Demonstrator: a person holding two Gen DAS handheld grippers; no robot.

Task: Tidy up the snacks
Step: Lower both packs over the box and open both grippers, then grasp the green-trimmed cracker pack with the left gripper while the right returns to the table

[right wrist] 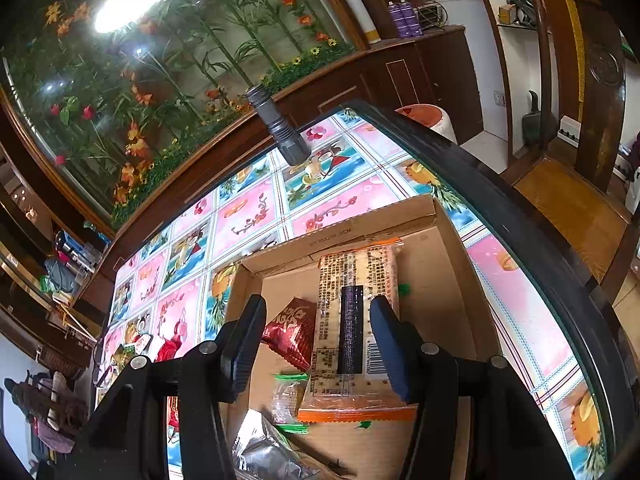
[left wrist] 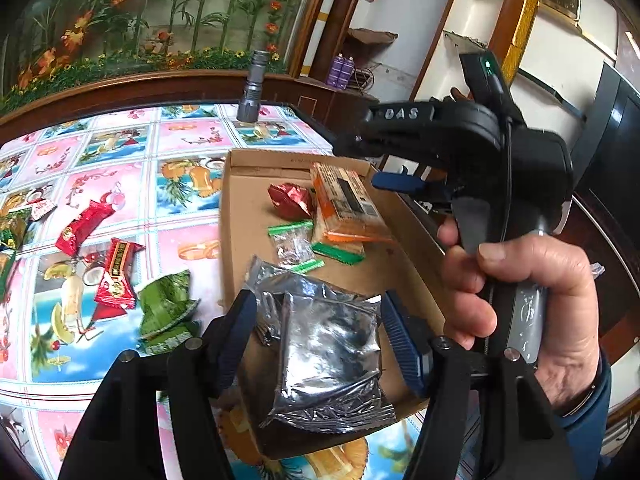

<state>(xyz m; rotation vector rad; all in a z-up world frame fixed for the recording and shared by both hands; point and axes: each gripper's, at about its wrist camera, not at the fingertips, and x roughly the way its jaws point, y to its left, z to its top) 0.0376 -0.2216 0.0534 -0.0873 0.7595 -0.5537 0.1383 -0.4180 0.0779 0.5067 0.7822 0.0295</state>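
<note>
Loose red and green snack packets [left wrist: 116,276] lie at left on our counter [left wrist: 120,152], beside the cardboard box [left wrist: 244,208] holding a crinkled silver foil pouch [left wrist: 328,356], a red wrapper [right wrist: 290,330] and an orange-edged cracker pack [right wrist: 354,328]. Our left gripper [left wrist: 318,334] and right gripper [right wrist: 318,344] hover, jaws open, gripping nothing. A flashlight [right wrist: 278,126] stands before a floral mural.

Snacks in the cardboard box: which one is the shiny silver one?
The silver foil packet, lying at the near end of the cardboard box between the open left gripper fingers. The others are red, orange or clear with green edges.
</note>
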